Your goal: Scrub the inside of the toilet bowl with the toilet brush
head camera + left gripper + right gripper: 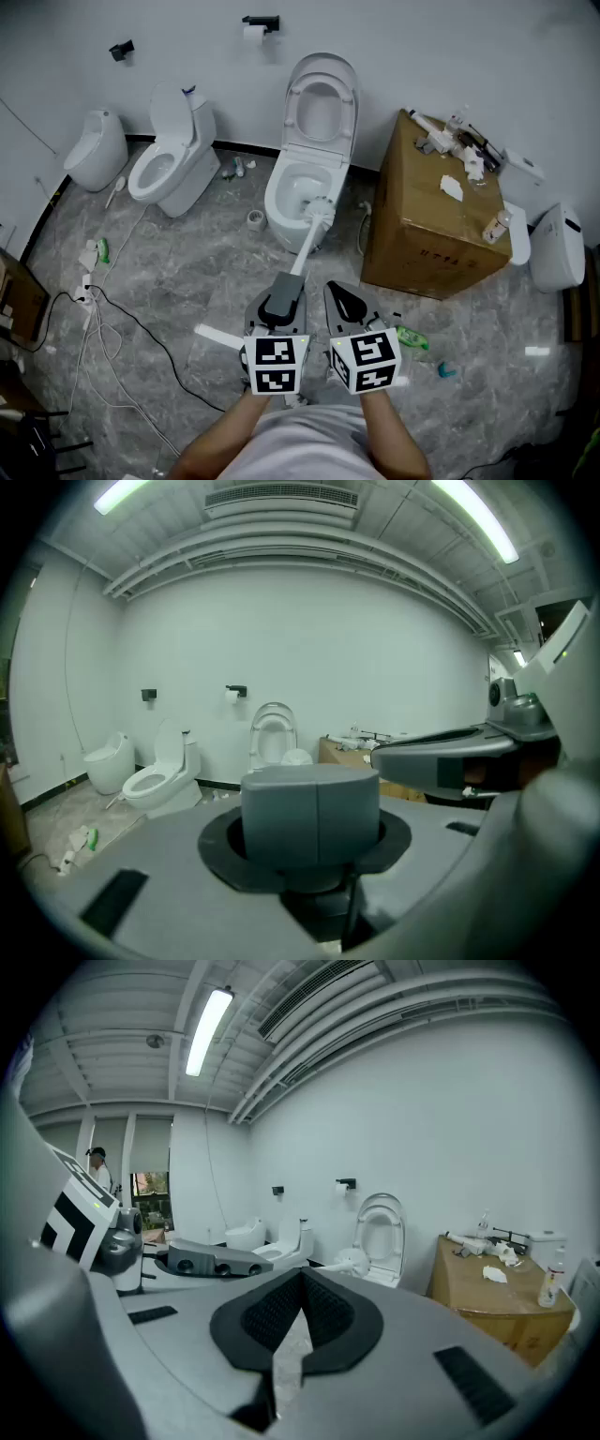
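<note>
White wall (422, 37), with a black skirting (246, 147) along its foot. The floor (187, 272) is grey marbled tile, glossy and littered. Dark and white cables (94, 333) trail over its left part. A spare white toilet (173, 161) with its lid up stands against the wall, with a smaller rounded white fixture (94, 150) left of it. A paper holder (261, 23) and a small black fitting (120, 50) are mounted on the wall. At right is a large cardboard box (422, 225) with odds and ends on top. Ceiling: strip lights (208, 1030) lit, slatted vent (281, 496), exposed ducts.

A cardboard box (427, 220) stands at right, a spare toilet (173, 161) at left, cables (97, 333) strewn across the floor (487, 328).
</note>
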`<control>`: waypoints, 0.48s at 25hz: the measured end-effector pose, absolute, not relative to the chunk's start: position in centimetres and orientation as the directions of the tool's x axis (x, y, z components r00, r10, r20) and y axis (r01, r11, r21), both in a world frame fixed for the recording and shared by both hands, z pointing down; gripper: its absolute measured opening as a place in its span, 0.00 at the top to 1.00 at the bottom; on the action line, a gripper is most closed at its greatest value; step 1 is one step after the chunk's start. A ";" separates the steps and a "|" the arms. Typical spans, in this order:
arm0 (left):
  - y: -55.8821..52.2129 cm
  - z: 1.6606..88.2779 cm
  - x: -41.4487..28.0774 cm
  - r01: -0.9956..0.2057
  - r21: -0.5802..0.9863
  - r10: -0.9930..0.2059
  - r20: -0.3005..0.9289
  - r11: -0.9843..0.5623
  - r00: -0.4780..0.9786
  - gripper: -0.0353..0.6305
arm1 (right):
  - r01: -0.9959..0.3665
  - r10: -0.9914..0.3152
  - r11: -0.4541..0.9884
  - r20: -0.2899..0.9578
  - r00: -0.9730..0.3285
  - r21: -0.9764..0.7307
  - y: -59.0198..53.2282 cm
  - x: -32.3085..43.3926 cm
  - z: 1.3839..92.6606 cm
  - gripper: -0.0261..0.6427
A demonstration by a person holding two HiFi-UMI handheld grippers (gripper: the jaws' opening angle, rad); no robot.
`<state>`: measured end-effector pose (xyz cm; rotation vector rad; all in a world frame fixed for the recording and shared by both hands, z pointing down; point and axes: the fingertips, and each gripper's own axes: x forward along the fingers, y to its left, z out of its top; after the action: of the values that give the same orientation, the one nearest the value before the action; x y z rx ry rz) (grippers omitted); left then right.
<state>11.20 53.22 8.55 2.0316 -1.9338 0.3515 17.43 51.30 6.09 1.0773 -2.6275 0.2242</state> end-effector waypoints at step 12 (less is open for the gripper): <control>52.3 8.4 9.2 -0.997 0.071 -0.921 0.386 -0.026 0.051 0.72 | -0.698 -0.652 0.715 0.325 -0.685 -0.035 51.0 15.7 6.2 0.96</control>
<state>9.15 52.33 8.38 2.0157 -1.9371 0.3338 15.72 51.00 6.20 1.0626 -2.6328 0.2255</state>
